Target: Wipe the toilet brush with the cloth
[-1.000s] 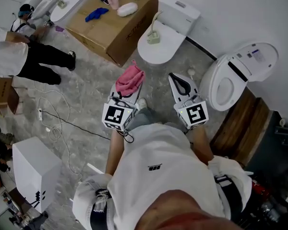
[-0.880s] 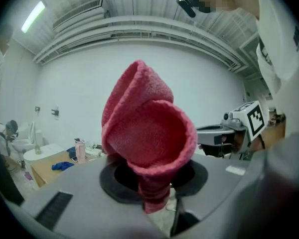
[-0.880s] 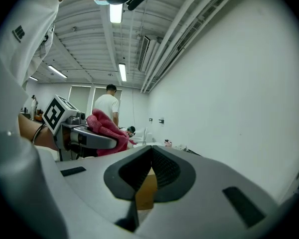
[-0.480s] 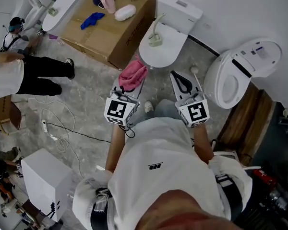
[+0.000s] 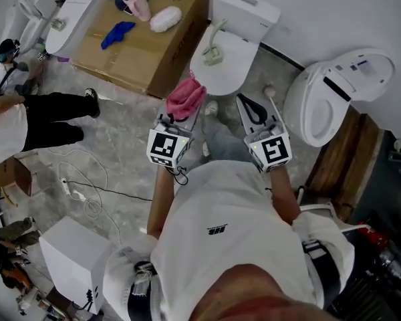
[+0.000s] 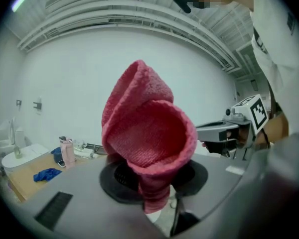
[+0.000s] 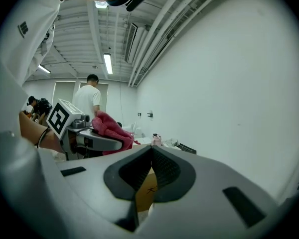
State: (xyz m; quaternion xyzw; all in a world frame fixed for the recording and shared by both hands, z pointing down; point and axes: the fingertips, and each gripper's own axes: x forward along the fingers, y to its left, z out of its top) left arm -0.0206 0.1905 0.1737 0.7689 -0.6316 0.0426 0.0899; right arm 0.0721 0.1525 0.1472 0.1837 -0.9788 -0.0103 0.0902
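Note:
A pale green toilet brush (image 5: 212,47) stands in its holder on the closed lid of the white toilet (image 5: 230,72) ahead of me. My left gripper (image 5: 186,112) is shut on a bunched pink cloth (image 5: 184,97), which rises above the jaws and fills the left gripper view (image 6: 147,143). The cloth hangs just short of the toilet's front edge. My right gripper (image 5: 247,104) is beside it to the right, its black pads (image 7: 162,171) pressed together with nothing between them. The right gripper view shows the left gripper (image 7: 97,141) and the cloth (image 7: 109,126) level with it.
A cardboard box (image 5: 147,52) left of the toilet carries a blue rag (image 5: 117,32), a pink bottle and a white object. An open-lidded toilet (image 5: 334,95) stands at the right by a wooden pallet (image 5: 341,172). A person (image 5: 47,116) stands at the left. A cable (image 5: 87,186) lies on the floor.
Both grippers have moved forward towards the lidded toilet, side by side. The pink cloth has stayed in the left jaws and the right jaws have stayed shut.

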